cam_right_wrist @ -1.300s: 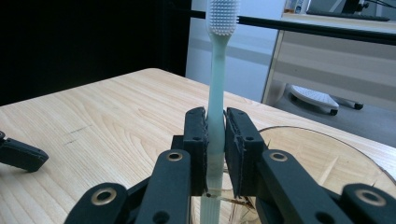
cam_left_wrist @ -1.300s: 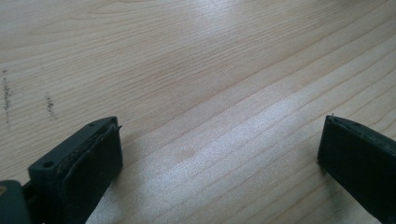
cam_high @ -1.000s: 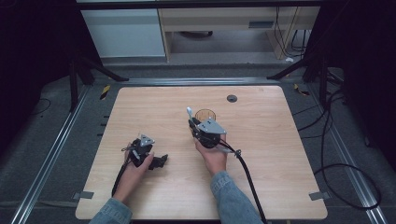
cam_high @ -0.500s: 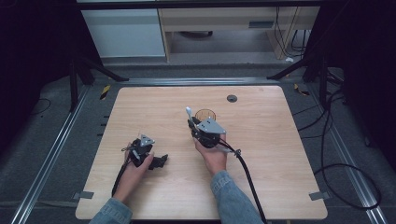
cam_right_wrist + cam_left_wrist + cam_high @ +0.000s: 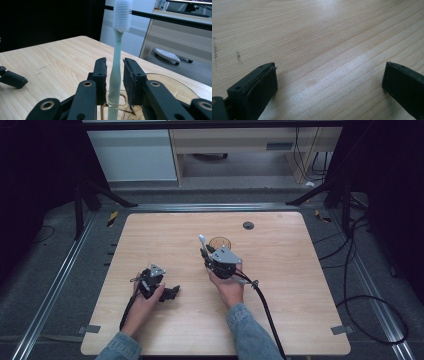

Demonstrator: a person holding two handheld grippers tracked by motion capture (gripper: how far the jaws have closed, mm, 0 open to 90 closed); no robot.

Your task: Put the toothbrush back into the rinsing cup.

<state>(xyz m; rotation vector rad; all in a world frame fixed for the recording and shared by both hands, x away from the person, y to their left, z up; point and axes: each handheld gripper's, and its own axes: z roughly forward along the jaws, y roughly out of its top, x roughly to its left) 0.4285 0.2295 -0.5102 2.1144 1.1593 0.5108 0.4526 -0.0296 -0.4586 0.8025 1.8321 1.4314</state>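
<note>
A pale green toothbrush [image 5: 117, 65] with white bristles stands upright in a clear amber cup [image 5: 172, 87] near the table's middle. My right gripper [image 5: 115, 62] has its jaws on either side of the handle. They have just been opening, and a thin gap shows on each side, so the pads do not press on it. In the high view the right gripper [image 5: 206, 254] sits just left of the cup [image 5: 220, 242]. My left gripper [image 5: 169, 293] rests low on the wood at the front left, and its jaws [image 5: 329, 80] stand wide open with nothing between them.
A small black round cap [image 5: 248, 225] lies on the wooden table [image 5: 300, 310] at the back. The right gripper's black cable [image 5: 265, 310] trails toward the front edge. Metal rails run along both sides. White cabinets stand beyond the far edge.
</note>
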